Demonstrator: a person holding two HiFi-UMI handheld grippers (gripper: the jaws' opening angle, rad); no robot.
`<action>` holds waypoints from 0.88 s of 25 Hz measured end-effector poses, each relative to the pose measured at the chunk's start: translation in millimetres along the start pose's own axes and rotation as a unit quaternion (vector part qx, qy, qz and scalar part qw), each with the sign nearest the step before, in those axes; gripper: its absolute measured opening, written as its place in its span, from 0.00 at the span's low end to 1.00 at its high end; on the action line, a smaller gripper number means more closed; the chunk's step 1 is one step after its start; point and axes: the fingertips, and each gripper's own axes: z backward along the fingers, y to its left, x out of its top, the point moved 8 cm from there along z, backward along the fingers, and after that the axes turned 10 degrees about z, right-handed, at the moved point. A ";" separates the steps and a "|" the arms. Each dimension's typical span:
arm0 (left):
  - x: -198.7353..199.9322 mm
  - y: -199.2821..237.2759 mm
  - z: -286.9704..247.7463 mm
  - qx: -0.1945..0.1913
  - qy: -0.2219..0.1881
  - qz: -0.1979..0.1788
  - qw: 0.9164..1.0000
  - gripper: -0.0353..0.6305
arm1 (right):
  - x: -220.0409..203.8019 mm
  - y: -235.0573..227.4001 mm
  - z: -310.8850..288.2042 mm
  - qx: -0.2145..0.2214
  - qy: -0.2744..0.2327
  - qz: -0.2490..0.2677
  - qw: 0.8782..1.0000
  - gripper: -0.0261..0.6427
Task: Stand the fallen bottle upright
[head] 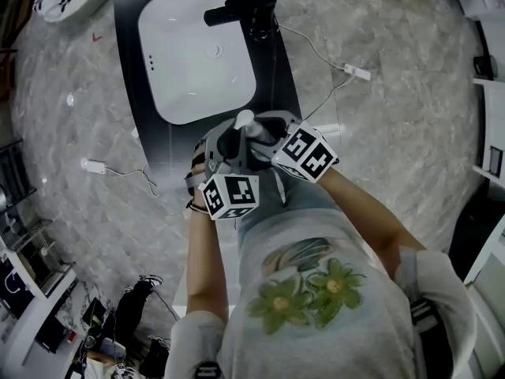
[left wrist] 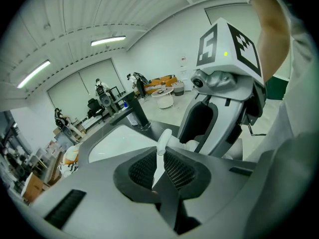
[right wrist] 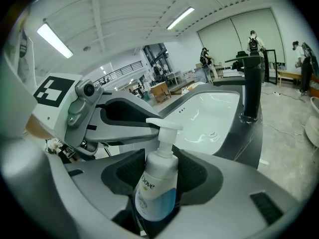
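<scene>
- A person stands over a dark counter (head: 130,22) with a white sink basin (head: 197,54) and a black faucet (head: 241,10) in the upper middle of the head view.
- Both grippers meet just below the basin, close to the person's chest.
- The right gripper (right wrist: 159,171) has its jaws pressed on the body of a white and blue Dove pump bottle (right wrist: 155,198), low in the centre of its view.
- The bottle's pump points up, with only a slight lean.
- The left gripper (left wrist: 160,171) has its jaws nearly together, pinching the bottle's thin white pump spout.
- The bottle appears to be held off the counter, touching nothing but the jaws.
- Progress, as I judge it: the bottle is gripped and roughly vertical. Setting it base down on the counter and letting go is not yet done.
</scene>
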 end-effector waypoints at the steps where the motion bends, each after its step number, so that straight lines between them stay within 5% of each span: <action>1: 1.1 -1.6 2.3 0.005 -0.003 0.001 1.000 0.14 | 0.3 1.1 1.8 0.000 -0.002 0.006 1.000 0.37; 22: 0.3 -52.8 53.2 0.074 -0.048 0.030 0.996 0.14 | -7.6 43.7 33.5 -0.017 -0.040 0.165 0.985 0.37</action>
